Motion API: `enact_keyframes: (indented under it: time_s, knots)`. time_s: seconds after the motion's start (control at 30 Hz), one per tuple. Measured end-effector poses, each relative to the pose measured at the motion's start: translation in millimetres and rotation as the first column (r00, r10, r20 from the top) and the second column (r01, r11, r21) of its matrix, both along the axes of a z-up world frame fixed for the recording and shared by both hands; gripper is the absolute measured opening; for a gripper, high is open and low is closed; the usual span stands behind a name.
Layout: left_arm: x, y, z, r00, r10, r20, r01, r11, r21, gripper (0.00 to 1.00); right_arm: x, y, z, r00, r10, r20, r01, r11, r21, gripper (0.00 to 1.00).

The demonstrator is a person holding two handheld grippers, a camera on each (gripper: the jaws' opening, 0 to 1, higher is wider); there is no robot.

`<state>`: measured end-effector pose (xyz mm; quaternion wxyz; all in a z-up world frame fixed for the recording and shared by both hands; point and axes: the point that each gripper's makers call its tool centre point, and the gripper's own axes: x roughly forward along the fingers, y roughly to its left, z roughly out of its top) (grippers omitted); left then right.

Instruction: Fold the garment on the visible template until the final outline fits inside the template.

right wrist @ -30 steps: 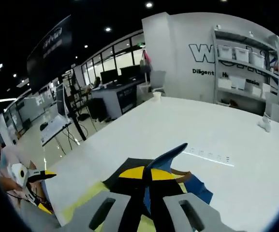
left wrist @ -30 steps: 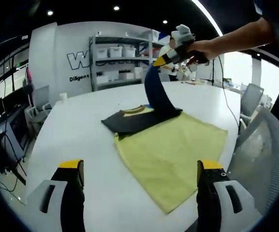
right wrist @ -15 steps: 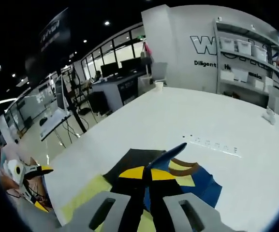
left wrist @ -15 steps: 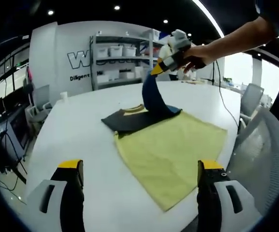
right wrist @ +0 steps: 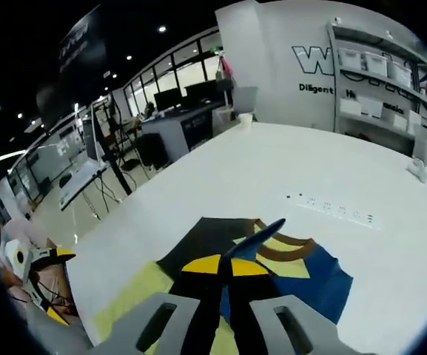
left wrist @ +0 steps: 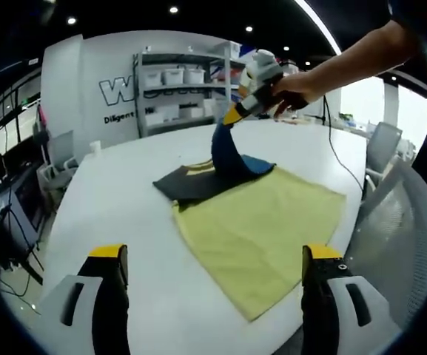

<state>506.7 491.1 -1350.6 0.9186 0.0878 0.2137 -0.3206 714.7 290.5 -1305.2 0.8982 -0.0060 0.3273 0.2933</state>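
One soft dark-blue fabric garment [left wrist: 224,159] with black panels, a pale yellow neck area and a brown collar band lies at the far edge of one flat yellow-green cloth template [left wrist: 261,233], a roughly square sheet spread smooth on the wide, round-edged white desk [left wrist: 109,214]. Part of the garment is pulled up into a narrow, curved tongue of cloth, while the rest stays flat and limp on the desk, overlapping the template's far corner.

The right gripper [left wrist: 237,112], grey with yellow-tipped jaws, is held in a person's hand [left wrist: 291,85] above the garment, its jaws clenched on the lifted blue fold. In the right gripper view the same gripper [right wrist: 224,296] shows its two grey jaws pressed together around the blue and black cloth, with the collar [right wrist: 283,240] lying open just beyond.

The left gripper [left wrist: 217,277] hangs low over the near desk edge, its two grey, yellow-capped jaws spread wide apart and holding nothing.

One metal shelving unit [left wrist: 176,92] with white bins stands against the back wall.
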Motion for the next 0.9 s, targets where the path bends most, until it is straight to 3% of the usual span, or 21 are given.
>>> enact_keyframes:
  time_s: [0.2, 0.7, 0.9]
  knots:
    - [-1.6, -3.8, -0.2, 1.0, -0.008, -0.005, 0.008, 1.0, 0.0, 0.98, -6.1, 7.8, -18.4, 0.999, 0.011, -0.033, -0.011, 1.0, 0.003, 0.0]
    - [-5.9, 0.4, -5.1, 1.0, 0.01, -0.027, -0.011, 1.0, -0.008, 0.97, -5.8, 31.7, -37.1, 0.996, 0.043, -0.074, -0.042, 0.999, 0.012, 0.0]
    - [-8.3, 3.6, -7.2, 0.999, 0.015, -0.033, -0.015, 1.0, -0.001, 0.97, -6.5, 39.8, -49.1, 0.996, 0.065, -0.061, -0.066, 0.998, -0.017, 0.0]
